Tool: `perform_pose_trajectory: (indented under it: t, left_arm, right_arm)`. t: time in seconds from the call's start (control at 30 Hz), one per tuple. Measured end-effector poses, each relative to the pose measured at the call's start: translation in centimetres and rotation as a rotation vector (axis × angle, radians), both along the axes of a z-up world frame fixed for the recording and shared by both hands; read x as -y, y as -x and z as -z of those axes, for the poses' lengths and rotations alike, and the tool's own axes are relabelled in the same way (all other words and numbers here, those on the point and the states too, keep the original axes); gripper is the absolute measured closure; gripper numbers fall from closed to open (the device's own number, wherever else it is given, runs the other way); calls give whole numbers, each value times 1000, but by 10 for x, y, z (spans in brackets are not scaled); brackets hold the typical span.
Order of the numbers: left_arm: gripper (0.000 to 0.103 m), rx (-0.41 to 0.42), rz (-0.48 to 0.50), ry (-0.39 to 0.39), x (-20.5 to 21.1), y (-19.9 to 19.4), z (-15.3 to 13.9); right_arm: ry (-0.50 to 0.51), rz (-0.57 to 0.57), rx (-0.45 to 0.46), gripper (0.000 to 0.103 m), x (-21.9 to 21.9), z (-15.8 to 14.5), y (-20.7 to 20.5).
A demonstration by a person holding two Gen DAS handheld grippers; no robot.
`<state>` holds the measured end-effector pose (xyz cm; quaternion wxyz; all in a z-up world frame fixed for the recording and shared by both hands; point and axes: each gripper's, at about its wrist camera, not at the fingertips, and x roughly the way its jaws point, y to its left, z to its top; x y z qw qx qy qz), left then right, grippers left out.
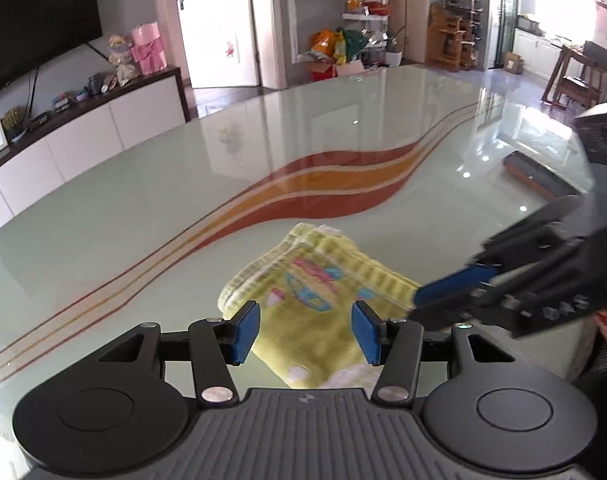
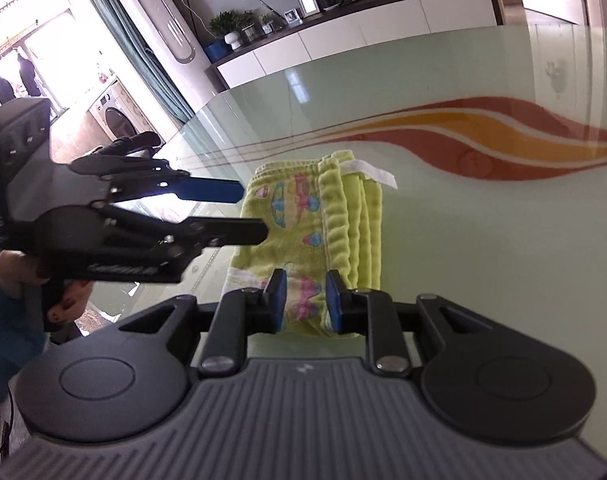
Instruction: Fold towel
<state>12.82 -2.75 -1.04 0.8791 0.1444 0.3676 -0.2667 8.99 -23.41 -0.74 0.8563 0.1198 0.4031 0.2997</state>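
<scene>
Nearest you, your left gripper [image 1: 305, 332] has its blue pads spread wide with nothing between them, hanging over the near end of the towel [image 1: 311, 300]; your right gripper [image 2: 305, 300] also stands apart, though narrower, and the cloth seen through that gap looks to lie below the pads rather than pinched by them. The towel sits on the glass table [image 1: 143, 208], close to the near edge, already doubled into a thick yellow-green bundle with several layers stacked along one side, so I judge you are at the last step: the folds are made and both tools appear to have let go. What the next move calls for is small: square the stack or press it flat, and if you want one more fold, close one tool on the loose edge layers together so none slips out. The right view shows you what the left cannot: the stacked edges in profile and a white label [image 2: 371, 174] sticking out at the far end. The left view gives the printed top face, with your right tool's pad just at its right-hand edge; whether it touches I cannot tell. Beyond the towel the orange stripe [image 1: 323, 184] sweeps across the glass.
</scene>
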Motion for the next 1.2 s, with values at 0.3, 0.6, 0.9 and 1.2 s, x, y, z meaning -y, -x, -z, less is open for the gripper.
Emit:
perform_pose_trajectory:
  t: [0.3, 0.6, 0.9, 1.2]
  left_arm:
    - [54, -51, -13, -30, 2, -18, 11]
    - [53, -71, -27, -33, 3, -21, 17]
    - [53, -69, -52, -32, 7, -20, 18]
    - [42, -11, -91, -33, 6, -8, 4]
  right_arm:
    - [-16, 1, -14, 82, 3, 5, -1]
    - [-26, 3, -20, 83, 2, 7, -2]
    - [-28, 6, -17, 83, 3, 8, -1]
    - [18, 4, 34, 73, 0, -4, 7]
